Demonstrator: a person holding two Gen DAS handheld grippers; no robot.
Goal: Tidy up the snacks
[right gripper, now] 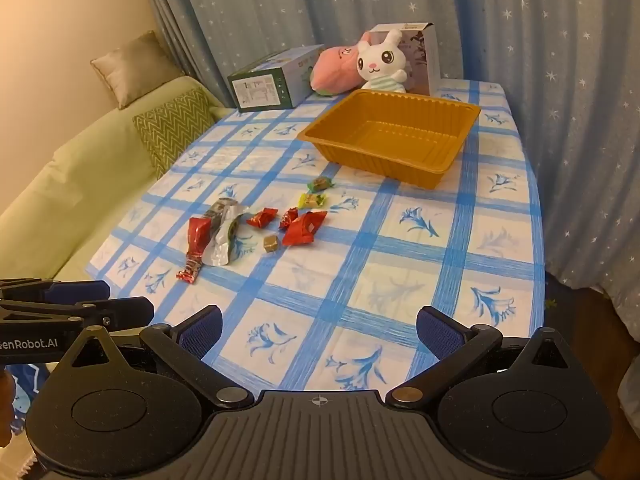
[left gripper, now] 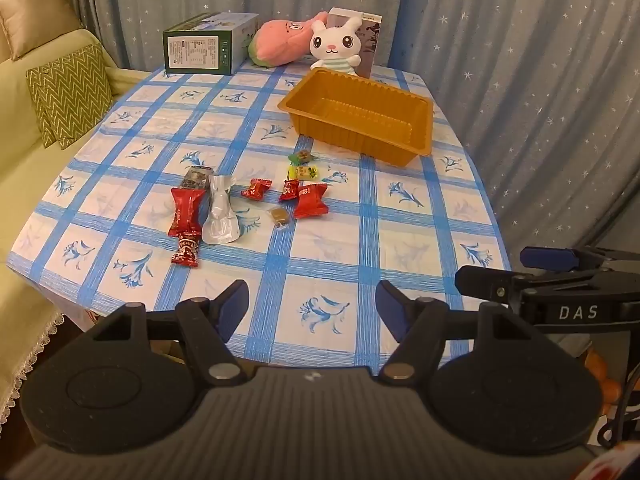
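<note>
Several wrapped snacks lie loose mid-table: a long red bar point(left gripper: 185, 216), a silver pouch point(left gripper: 220, 210), small red candies point(left gripper: 256, 189), a larger red packet point(left gripper: 311, 200), a brown caramel point(left gripper: 279, 216), a yellow sweet point(left gripper: 304, 172) and a green-brown sweet point(left gripper: 302, 156). An empty orange plastic tray point(left gripper: 418, 148) stands beyond them. My left gripper point(left gripper: 312, 304) hangs open over the near table edge, nothing between its fingers. My right gripper point(right gripper: 320, 330) is open too, well short of the red packet point(right gripper: 305, 227) and the orange tray point(right gripper: 448, 168).
At the table's far end sit a green box point(left gripper: 200, 46), a pink plush point(left gripper: 280, 42), a white rabbit plush point(left gripper: 336, 46) and a white carton point(left gripper: 368, 36). A green sofa with cushions point(left gripper: 68, 94) runs along the left. Star-print curtains point(left gripper: 520, 60) hang behind and to the right.
</note>
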